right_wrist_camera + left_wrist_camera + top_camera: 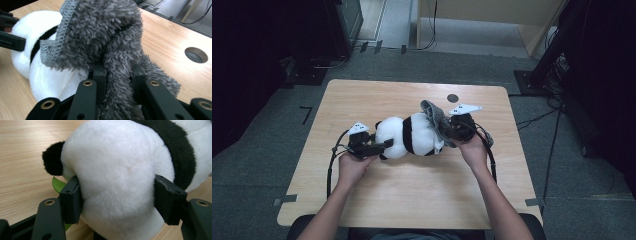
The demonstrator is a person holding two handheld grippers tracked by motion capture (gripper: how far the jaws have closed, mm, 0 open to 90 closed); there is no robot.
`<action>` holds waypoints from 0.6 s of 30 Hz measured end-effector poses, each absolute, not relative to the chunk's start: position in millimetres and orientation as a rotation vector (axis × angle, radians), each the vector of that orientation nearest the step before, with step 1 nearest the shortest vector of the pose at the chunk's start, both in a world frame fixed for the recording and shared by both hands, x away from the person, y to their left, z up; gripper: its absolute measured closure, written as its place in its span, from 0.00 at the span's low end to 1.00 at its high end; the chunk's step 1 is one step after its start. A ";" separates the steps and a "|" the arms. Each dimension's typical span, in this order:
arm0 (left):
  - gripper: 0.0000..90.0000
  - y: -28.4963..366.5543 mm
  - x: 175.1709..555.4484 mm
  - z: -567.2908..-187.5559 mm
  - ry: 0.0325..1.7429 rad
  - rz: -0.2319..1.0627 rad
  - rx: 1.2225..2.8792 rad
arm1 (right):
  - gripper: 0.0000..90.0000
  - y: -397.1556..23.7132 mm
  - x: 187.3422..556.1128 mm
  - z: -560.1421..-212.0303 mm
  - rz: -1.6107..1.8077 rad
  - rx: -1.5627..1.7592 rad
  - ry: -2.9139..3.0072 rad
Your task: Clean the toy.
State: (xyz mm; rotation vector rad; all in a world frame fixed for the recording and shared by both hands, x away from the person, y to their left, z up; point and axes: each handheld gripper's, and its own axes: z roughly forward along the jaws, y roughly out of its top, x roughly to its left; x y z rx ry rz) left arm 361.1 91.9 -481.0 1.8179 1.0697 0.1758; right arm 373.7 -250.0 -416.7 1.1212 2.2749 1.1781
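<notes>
in the high view a stuffed panda (409, 136) lies on its side near the middle of the wooden table (412, 200), with a grey fuzzy cloth (438, 120) draped over its right end. the left gripper (379, 146) meets the panda's white end, and the right gripper (453, 131) sits at the cloth. in the left gripper view the jaws press into the white plush from both sides, grasping the panda (117, 180); a green scrap (58, 185) shows beneath it. in the right gripper view the jaws are clenched on a fold of the cloth (100, 37), which hangs against the panda (50, 77).
</notes>
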 end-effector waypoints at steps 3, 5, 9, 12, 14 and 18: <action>0.36 92.0 361.3 -481.3 1.069 0.175 1.817 | 0.82 -251.7 375.2 -423.0 1.196 1.141 2.262; 0.36 92.2 361.6 -481.4 1.069 0.173 1.816 | 0.82 -253.5 377.4 -427.6 1.190 1.159 2.259; 0.36 92.4 361.9 -481.7 1.072 0.172 1.816 | 0.82 -256.9 382.4 -441.9 1.155 1.203 2.271; 0.36 92.9 362.3 -482.1 1.074 0.168 1.814 | 0.83 -256.3 385.5 -455.4 1.153 1.242 2.290; 0.36 93.0 362.2 -482.3 1.074 0.167 1.814 | 0.83 -254.3 387.9 -463.9 1.125 1.254 2.320; 0.35 93.2 361.9 -482.6 1.071 0.170 1.814 | 0.83 -252.6 392.3 -478.3 1.100 1.296 2.371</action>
